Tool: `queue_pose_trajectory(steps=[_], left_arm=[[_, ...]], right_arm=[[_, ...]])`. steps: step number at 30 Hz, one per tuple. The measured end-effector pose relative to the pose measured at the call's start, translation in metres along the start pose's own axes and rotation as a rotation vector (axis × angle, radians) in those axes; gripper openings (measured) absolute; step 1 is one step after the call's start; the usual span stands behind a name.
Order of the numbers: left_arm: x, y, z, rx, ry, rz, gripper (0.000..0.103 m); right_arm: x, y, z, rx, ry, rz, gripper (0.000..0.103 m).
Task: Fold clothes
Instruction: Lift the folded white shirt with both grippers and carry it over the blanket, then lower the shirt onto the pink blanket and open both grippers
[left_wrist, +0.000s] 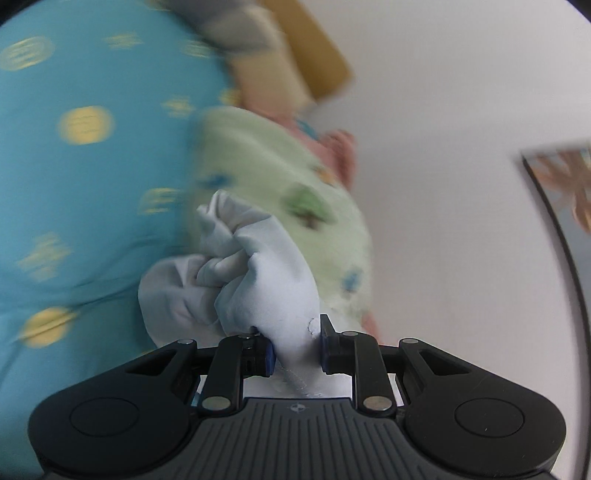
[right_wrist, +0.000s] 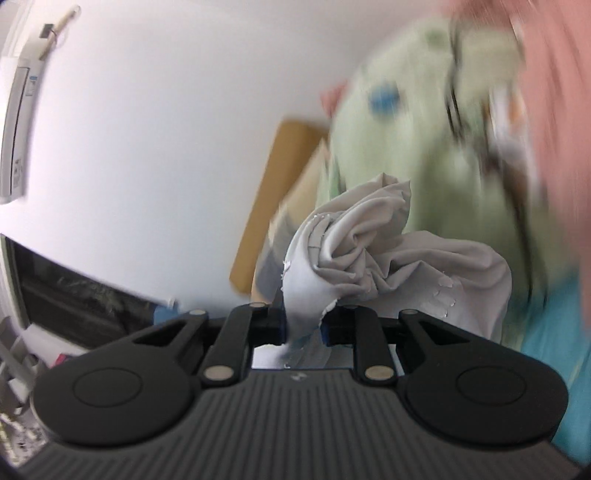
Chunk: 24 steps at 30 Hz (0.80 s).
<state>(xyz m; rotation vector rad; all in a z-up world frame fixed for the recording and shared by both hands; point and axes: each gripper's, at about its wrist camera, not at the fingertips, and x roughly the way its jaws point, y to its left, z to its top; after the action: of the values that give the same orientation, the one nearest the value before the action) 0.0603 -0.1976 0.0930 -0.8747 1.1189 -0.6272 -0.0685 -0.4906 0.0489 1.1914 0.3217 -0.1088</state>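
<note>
— Where is the pale garment (left_wrist: 258, 266)?
— In both: left gripper (left_wrist: 295, 350) and right gripper (right_wrist: 303, 325) each pinch a bunched edge, cloth rising straight ahead of the fingers, equally near each, in front of a green blanket (left_wrist: 277, 177).

Home bedroom: patterned bedding (left_wrist: 92, 155), air conditioner (right_wrist: 18, 125).
</note>
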Motion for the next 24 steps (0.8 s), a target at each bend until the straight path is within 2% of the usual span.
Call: queue_pose_trajectory(steps=[6,8,11,13,16,19,24], left_arm=[[0.112,-0.099,-0.009,0.120,0.094,-0.170,0.023],[0.149,-0.132,-0.012,0.160,0.125,-0.227,0.023],[0.194,-0.136,-0.037,0.272,0.175,-0.263,0.024],[0.220,-0.128,-0.055,0.335,0.214,-0.267,0.024],[0.249,-0.094,-0.083,0.377,0.289,-0.226,0.024],[0.247,-0.066,-0.108,0.440,0.311,-0.203,0.023],[0.237,-0.044,-0.133,0.525,0.321,-0.150,0.027]], right_arm=[[-0.027,0.026,0.124,-0.158,-0.214,-0.063,0.021],[-0.041,0.024,0.149,-0.200,-0.283,-0.075,0.021],[-0.060,0.002,0.167,-0.242,-0.363,-0.125,0.021],[-0.066,-0.023,0.167,-0.267,-0.387,-0.189,0.021],[-0.072,-0.070,0.144,-0.267,-0.367,-0.304,0.021],[-0.080,-0.111,0.111,-0.205,-0.316,-0.377,0.021],[-0.094,-0.133,0.076,-0.159,-0.311,-0.410,0.022]])
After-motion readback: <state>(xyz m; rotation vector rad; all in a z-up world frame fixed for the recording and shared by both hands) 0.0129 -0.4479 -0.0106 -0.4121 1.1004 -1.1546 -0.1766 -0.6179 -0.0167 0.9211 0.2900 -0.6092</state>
